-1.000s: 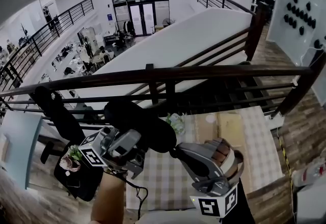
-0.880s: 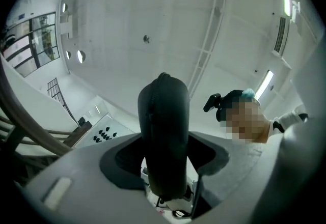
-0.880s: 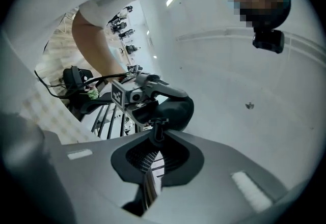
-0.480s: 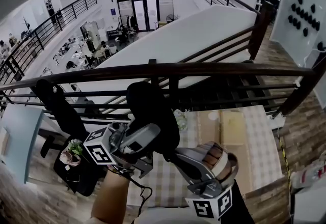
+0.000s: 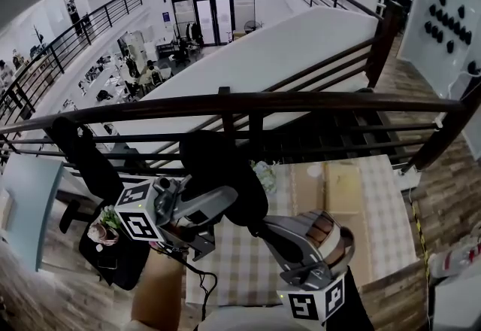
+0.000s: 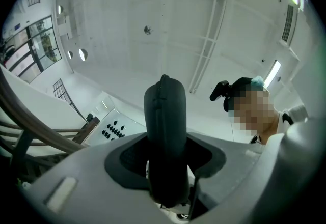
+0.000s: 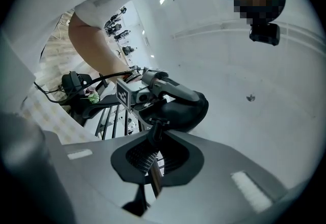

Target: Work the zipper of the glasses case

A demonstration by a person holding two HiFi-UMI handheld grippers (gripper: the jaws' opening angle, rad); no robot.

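Note:
A black oval glasses case is held up in the air in front of a railing. My left gripper is shut on its lower end. In the left gripper view the case stands upright between the jaws, its zipper seam facing the camera. My right gripper reaches the case's lower right side from below. In the right gripper view, the right gripper is shut on the thin black zipper pull, which leads up to the case. The left gripper shows behind it.
A dark wooden railing crosses just beyond the grippers, with an open hall far below. Under the grippers is a table with a chequered cloth, cardboard boxes and a small plant. A black cable hangs from the left gripper.
The case has swung from lying crosswise to standing nearly upright, as the left gripper turned and rose. The right gripper stayed at the case's lower end and shifted slightly.

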